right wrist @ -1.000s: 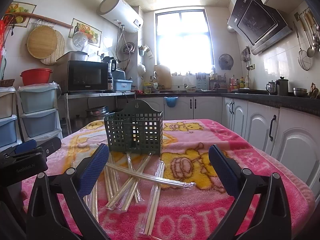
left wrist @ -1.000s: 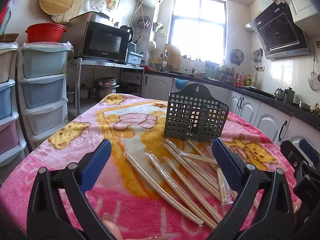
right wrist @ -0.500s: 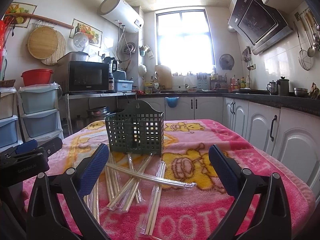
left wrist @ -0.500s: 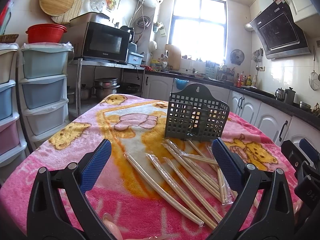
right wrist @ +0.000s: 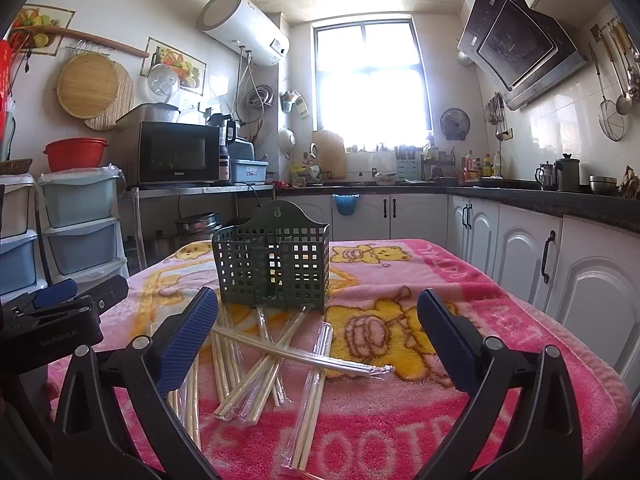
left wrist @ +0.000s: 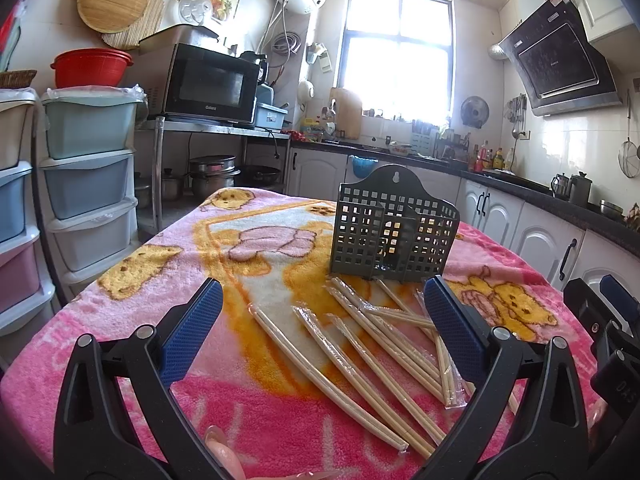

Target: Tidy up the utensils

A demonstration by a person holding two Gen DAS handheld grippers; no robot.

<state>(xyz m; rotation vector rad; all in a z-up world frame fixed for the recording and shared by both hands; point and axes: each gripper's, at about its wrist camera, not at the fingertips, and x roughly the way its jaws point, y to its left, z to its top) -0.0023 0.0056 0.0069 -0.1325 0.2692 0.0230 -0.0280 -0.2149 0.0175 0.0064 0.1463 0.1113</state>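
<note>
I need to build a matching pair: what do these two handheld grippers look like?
Both the left gripper and the right gripper have black plastic clamp-style arms with silver rivets and two fingers faced with textured blue pads. White "GenRobot.AI" lettering marks the left gripper's body.

The surface is covered by a pink fleece blanket printed with yellow cartoon bears. A dark perforated utensil holder stands upright on the blanket near the centre. Plastic-wrapped chopstick pairs lie loose on the blanket directly in front of the holder, several crossing one another. One wrapped pair rests across the top of the others.
</note>
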